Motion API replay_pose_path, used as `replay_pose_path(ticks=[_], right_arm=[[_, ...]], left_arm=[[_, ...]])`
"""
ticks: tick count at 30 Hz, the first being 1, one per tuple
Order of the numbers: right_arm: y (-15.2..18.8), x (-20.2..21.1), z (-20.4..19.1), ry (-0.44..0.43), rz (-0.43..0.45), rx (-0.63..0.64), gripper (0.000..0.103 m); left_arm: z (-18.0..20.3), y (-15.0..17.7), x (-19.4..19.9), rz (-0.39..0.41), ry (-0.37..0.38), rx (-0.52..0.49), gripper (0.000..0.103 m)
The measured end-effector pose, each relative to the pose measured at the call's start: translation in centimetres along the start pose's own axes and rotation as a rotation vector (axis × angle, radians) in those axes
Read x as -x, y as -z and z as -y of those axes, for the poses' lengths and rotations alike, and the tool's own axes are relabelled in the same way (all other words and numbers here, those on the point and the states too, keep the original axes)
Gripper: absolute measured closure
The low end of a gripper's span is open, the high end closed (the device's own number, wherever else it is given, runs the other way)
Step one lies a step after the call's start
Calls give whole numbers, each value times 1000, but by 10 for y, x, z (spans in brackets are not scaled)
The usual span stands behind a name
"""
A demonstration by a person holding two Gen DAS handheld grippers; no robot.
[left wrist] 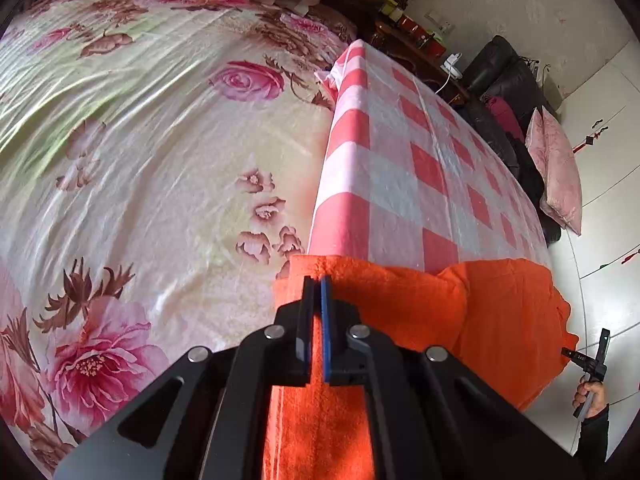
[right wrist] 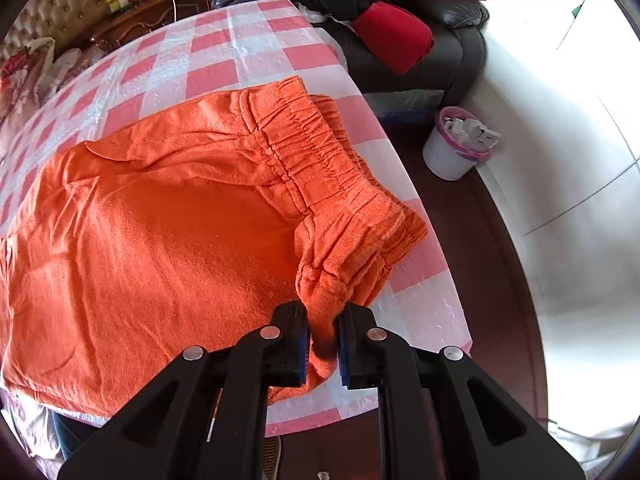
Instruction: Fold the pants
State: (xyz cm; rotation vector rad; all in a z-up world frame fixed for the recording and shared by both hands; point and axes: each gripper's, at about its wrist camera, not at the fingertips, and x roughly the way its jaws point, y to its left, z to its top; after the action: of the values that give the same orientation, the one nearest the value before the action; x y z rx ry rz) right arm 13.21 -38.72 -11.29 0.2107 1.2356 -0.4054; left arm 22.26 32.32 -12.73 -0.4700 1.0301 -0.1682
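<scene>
Orange knit pants (right wrist: 168,240) lie spread on a table with a pink-and-white checked cloth (right wrist: 240,48). Their elastic waistband (right wrist: 320,160) is toward the table's right edge. My right gripper (right wrist: 322,320) is shut on a bunched corner of the waistband, and orange cloth fills the gap between its pads. In the left wrist view the other end of the pants (left wrist: 400,300) drapes over the near left corner of the table (left wrist: 400,140). My left gripper (left wrist: 317,280) is shut there, its tips pinching the fabric's edge.
A bed with a floral cover (left wrist: 160,160) lies close along the table's left side. A dark sofa (right wrist: 452,40) with red and black clothes and a white bin (right wrist: 452,152) stand beyond the right side. A hand (left wrist: 592,396) shows at the pants' far end.
</scene>
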Motion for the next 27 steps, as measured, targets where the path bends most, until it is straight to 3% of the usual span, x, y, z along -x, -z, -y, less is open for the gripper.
replay_pose_path(ticks=[3, 5, 7, 9, 13, 15, 19, 21, 27], right_arm=[[-3, 7, 1, 1, 1, -9, 91], [-6, 8, 3, -4, -7, -19, 91], [-7, 2, -1, 20, -23, 2, 91], [-8, -2, -3, 32, -24, 15, 91], [-7, -5, -2, 31, -21, 10, 91], [-6, -8, -3, 34, -25, 11, 91], [-9, -10, -9, 55, -22, 32, 91], [-11, -10, -10, 52, -21, 36, 91], [-20, 11, 5, -52, -16, -22, 91]], left_arm=[[-10, 4, 34, 84, 14, 51, 100], [-19, 9, 29, 57, -17, 83, 100], [-32, 20, 26, 27, -22, 116, 91], [-47, 39, 48, 71, 24, 183, 75], [-68, 104, 81, 80, 73, 328, 75], [-64, 129, 82, 57, 95, 350, 75], [-51, 141, 71, 28, 116, 340, 76], [-47, 140, 69, 21, 87, 324, 100], [-22, 131, 108, 89, 46, 265, 101]])
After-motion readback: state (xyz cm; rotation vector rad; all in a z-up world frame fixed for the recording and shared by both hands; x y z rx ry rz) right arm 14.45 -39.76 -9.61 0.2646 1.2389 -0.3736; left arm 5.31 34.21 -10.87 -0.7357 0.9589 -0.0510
